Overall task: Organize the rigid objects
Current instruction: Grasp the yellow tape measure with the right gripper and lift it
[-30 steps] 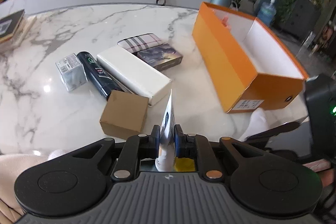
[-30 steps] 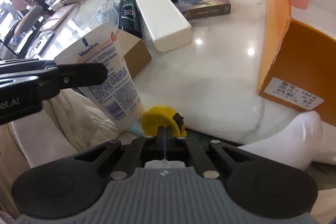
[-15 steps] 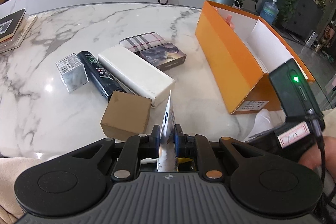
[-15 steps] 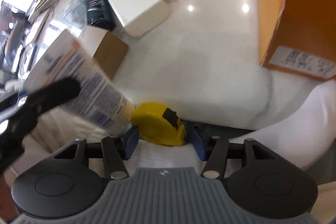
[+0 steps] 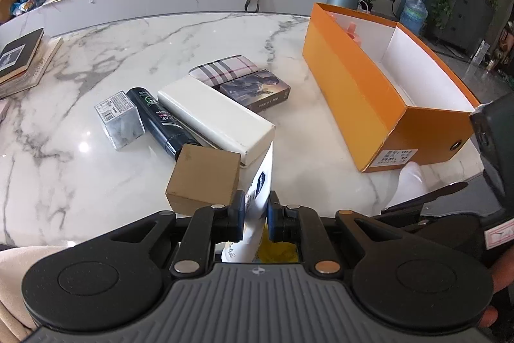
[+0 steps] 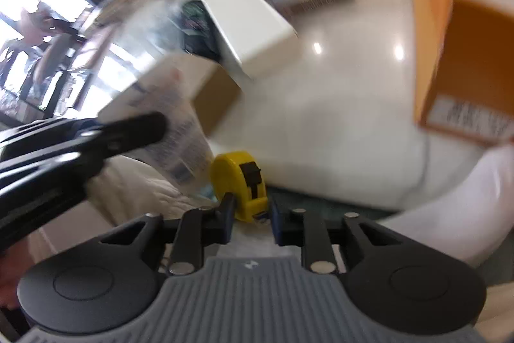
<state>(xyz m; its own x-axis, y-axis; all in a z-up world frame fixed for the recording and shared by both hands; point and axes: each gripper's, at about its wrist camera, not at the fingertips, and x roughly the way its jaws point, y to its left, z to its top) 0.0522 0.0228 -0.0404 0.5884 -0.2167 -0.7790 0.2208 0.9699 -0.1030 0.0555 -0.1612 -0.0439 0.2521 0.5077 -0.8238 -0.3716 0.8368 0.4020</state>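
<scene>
**Right gripper narrows around the tape measure while the left holds the tube**

Since half a second ago the right gripper [image 6: 249, 219] has narrowed from wide open to a small gap, with the yellow tape measure [image 6: 239, 182] now between its blue-padded fingers [image 6: 228, 208]; whether the pads actually press on it cannot be told, since the right wrist view is smeared by motion. The left gripper [image 5: 255, 216] is unchanged, clamped on the white lotion tube [image 5: 258, 198], which stands nearly upright between its fingers.

In the left wrist view the marble table [image 5: 64, 182] fills the field. The open orange box [image 5: 359, 92] lies at 2 o'clock, with a pink item against its far inner wall. The white box [image 5: 218, 121] sits just past centre at 12 o'clock, touching the brown cardboard box [image 5: 205, 179] at its near end. The black spray can [image 5: 160, 121] lies along the white box's left side, and the small silvery box [image 5: 119, 119] is just beside it at 10 o'clock. The plaid case [image 5: 223, 69] and the photo card box [image 5: 257, 90] lie side by side beyond the white box.

The left gripper is held level and low at the table's near edge, pointing forward across it. The right gripper sits at 4 o'clock, below the table edge, angled up toward the left one.
</scene>
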